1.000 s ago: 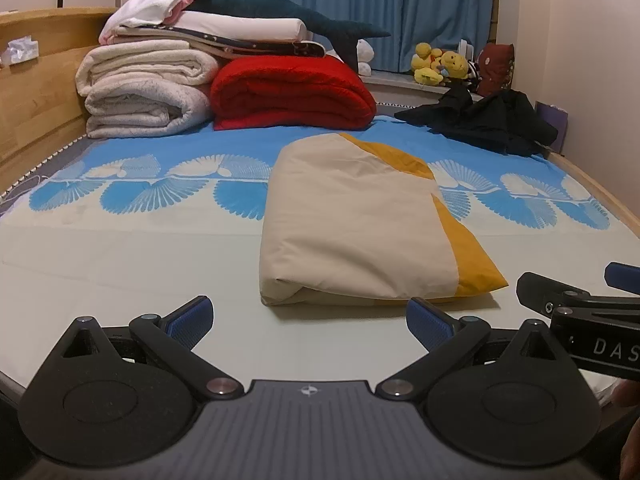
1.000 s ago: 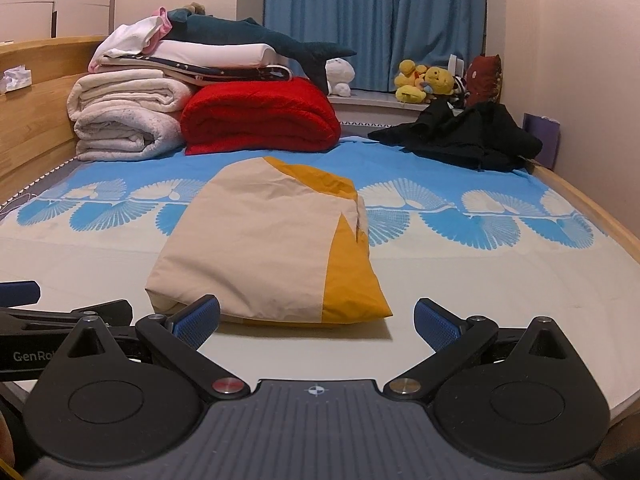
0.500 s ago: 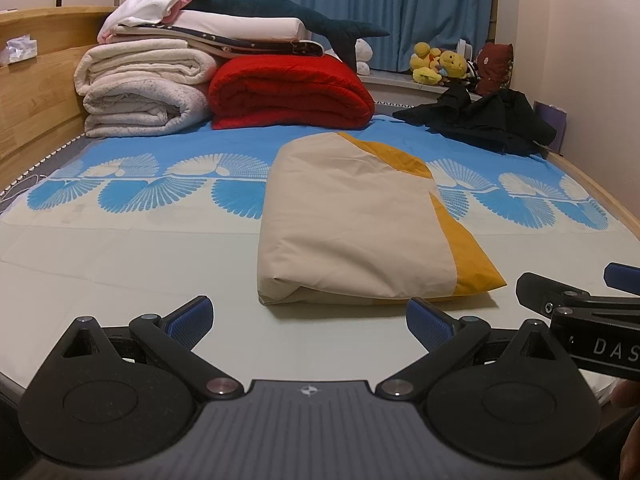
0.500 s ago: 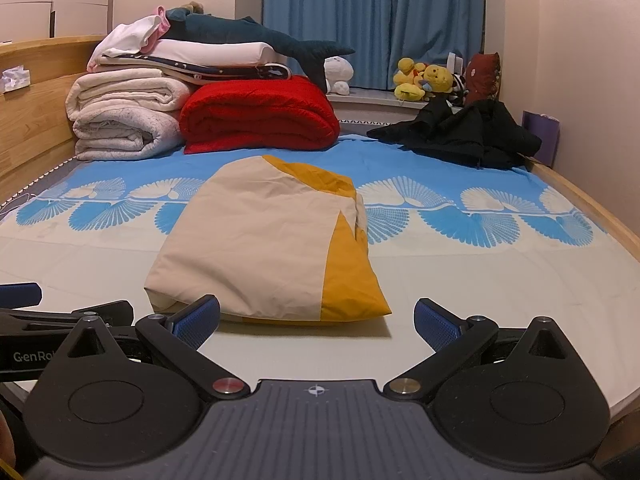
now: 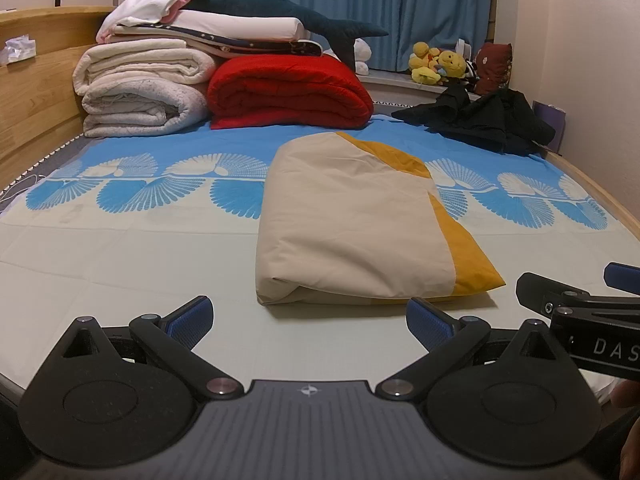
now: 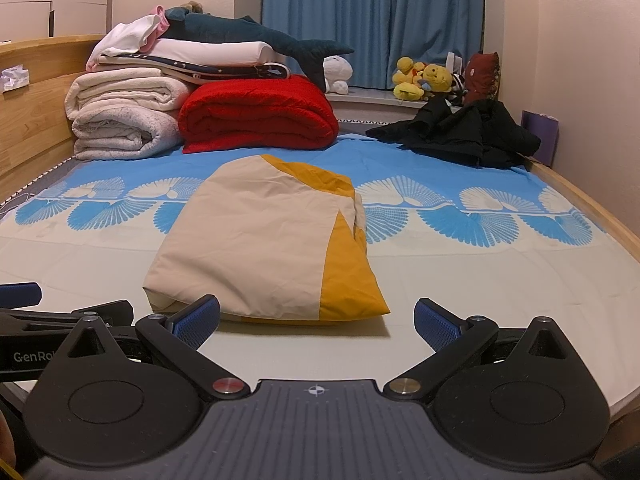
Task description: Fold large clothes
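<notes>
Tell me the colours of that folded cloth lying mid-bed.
Folded cloth: beige with mustard-yellow; clearest in right wrist view.

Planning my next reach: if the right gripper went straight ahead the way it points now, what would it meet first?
Probably the near edge of the folded beige-and-yellow cloth, lying just ahead of the open right gripper on the bed sheet.

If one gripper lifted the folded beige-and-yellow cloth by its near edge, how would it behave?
The cloth looks thin and soft, with rounded folds, so it would probably droop and its layers unfold rather than lift as a slab. It seems light for its size, barely denting the bed sheet. Pushed, it would likely bunch more than slide.
</notes>
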`<state>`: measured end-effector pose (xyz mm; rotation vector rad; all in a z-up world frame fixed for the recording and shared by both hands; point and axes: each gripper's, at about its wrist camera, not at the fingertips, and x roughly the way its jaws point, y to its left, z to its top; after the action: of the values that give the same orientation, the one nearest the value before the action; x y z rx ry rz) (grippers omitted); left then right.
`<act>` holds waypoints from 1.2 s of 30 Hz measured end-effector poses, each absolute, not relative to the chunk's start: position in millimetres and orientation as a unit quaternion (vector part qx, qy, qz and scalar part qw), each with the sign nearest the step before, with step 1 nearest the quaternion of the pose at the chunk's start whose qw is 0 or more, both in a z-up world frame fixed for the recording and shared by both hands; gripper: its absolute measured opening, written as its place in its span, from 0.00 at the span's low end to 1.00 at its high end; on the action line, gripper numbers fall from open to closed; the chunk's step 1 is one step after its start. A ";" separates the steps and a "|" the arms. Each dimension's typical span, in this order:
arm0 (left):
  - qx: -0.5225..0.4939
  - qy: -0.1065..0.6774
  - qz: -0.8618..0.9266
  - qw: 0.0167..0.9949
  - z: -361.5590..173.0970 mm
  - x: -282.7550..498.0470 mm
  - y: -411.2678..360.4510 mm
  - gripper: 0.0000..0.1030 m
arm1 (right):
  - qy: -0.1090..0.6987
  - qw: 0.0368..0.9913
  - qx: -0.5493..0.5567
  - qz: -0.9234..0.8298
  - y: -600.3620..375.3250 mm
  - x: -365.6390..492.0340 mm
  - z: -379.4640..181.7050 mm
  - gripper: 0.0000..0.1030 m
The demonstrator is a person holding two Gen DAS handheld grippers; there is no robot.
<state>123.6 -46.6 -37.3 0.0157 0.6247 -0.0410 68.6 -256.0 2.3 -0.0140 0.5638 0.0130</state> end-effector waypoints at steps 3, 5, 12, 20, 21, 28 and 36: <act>0.008 0.308 -0.021 0.951 -37.4 123.8 -46.2 1.00 | 0.279 0.960 -0.006 0.006 -256.3 68.7 2.3 0.99; 0.008 0.307 -0.021 0.951 -37.3 123.8 -46.1 1.00 | 0.279 0.960 -0.007 0.007 -256.6 68.7 2.3 0.99; 0.008 0.308 -0.021 0.951 -37.9 123.5 -46.8 1.00 | 0.279 0.960 -0.007 0.007 -256.5 68.4 2.6 0.99; 0.009 0.309 -0.022 0.951 -39.6 123.1 -47.9 1.00 | 0.279 0.960 -0.007 0.007 -256.8 68.4 2.2 0.99; 0.009 0.309 -0.022 0.951 -39.6 123.1 -48.0 1.00 | 0.279 0.960 -0.007 0.007 -256.8 68.4 2.3 0.99; 0.010 0.310 -0.023 0.950 -42.2 122.0 -48.7 1.00 | 0.281 0.960 -0.007 0.006 -258.2 66.7 0.6 0.99; 0.011 0.311 -0.026 0.950 -45.5 122.0 -47.3 1.00 | 0.282 0.959 -0.007 0.005 -259.0 64.3 -1.4 0.99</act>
<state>122.0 -47.3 -45.5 0.0226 0.6330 -0.0520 64.3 -259.0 -1.4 -0.0134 0.5727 0.0095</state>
